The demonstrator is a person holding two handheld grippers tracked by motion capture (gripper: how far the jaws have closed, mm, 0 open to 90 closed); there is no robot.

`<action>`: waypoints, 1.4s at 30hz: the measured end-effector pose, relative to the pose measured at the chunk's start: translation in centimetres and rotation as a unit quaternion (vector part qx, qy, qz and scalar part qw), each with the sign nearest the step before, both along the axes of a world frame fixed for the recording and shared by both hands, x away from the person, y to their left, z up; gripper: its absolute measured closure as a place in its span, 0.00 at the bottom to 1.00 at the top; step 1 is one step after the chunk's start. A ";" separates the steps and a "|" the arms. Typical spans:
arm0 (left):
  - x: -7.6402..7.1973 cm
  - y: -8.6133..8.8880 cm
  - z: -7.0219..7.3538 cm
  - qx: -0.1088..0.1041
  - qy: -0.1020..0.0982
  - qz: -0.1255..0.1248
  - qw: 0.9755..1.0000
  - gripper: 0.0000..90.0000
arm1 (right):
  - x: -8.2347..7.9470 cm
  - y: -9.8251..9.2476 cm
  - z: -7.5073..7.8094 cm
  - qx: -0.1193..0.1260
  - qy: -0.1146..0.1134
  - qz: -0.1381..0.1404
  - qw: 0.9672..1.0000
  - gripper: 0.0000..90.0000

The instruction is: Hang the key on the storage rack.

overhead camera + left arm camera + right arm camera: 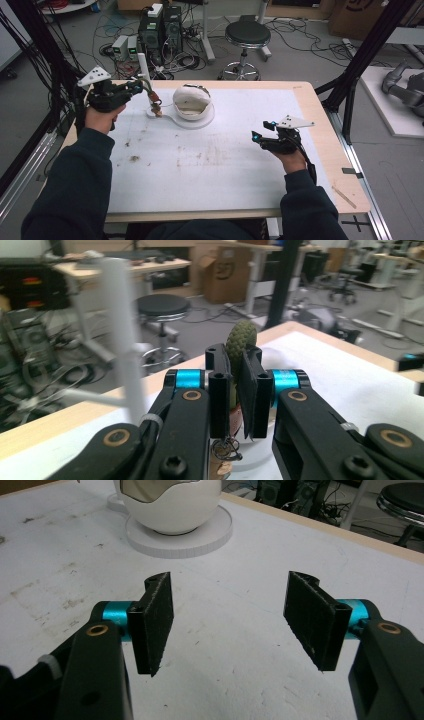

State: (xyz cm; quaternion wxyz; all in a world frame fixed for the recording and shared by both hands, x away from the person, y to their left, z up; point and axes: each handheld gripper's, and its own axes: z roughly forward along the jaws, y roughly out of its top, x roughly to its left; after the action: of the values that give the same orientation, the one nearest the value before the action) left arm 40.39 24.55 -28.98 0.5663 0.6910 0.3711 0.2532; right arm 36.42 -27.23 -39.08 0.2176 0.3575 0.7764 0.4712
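A small green cactus (241, 337) with brownish roots (156, 107) is clamped between the jaws of my left gripper (141, 88), which holds it in the air at the table's far left, just left of the white egg-shaped pot (191, 100). The pot stands on a round white base (202, 121) and has an opening at its front. At the table's right side, my right gripper (262, 131) hovers low over the white mat with nothing between its open jaws. In the right gripper view the pot (170, 505) lies ahead of my right gripper (227, 615).
A thin white upright post (142, 64) stands just behind the left gripper. Soil crumbs (135, 158) dot the white mat (225, 165). Beyond the table's far edge are a black stool (247, 35), computer boxes (160, 30) and cables. Black frame legs flank the table.
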 end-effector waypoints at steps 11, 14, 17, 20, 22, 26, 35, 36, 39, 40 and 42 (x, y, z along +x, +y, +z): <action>2.4 0.7 0.8 0.036 0.035 0.037 0.998 0.92 | -0.1 0.0 0.0 0.000 -0.002 0.000 1.000 0.42; 3.1 0.8 0.3 0.031 0.045 0.047 0.997 0.92 | -0.1 0.1 0.0 -0.002 -0.002 0.000 1.000 0.42; 3.7 0.7 -0.1 0.026 0.050 0.050 0.997 0.92 | 0.0 0.2 0.0 -0.003 -0.001 0.002 1.000 0.42; 4.0 0.7 -0.2 0.022 0.051 0.052 0.997 0.92 | 0.0 0.2 -0.1 -0.005 0.002 0.003 1.000 0.42; 4.2 0.7 -0.1 0.024 0.052 0.055 0.997 0.92 | 0.0 0.2 -0.1 -0.006 0.002 0.004 1.000 0.42; 4.5 0.9 -0.1 0.021 0.051 0.060 0.997 0.92 | -0.1 0.3 -0.1 -0.007 0.002 0.005 1.000 0.42; 5.5 0.4 -0.7 0.037 0.062 0.069 0.995 0.91 | -0.1 0.4 -0.2 -0.010 0.004 0.008 1.000 0.42; 5.6 0.4 -0.9 0.042 0.064 0.073 0.994 0.91 | -0.1 0.4 -0.2 -0.011 0.003 0.009 1.000 0.42; 5.4 0.8 -1.5 0.036 0.066 0.094 0.993 0.73 | -0.1 0.3 -0.1 -0.010 0.000 0.009 1.000 0.42; 5.3 1.1 -1.8 0.031 0.069 0.095 0.993 0.66 | -0.1 0.3 -0.1 -0.009 0.002 0.007 1.000 0.42; 4.7 1.6 -2.3 0.024 0.071 0.099 0.992 0.58 | -0.1 0.1 -0.1 -0.008 0.000 0.005 1.000 0.42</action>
State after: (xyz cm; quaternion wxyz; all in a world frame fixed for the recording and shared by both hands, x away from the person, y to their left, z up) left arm 45.14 26.13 -31.33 0.4939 0.6807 0.4703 0.2675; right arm 36.29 -27.13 -39.18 0.2181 0.3515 0.7819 0.4664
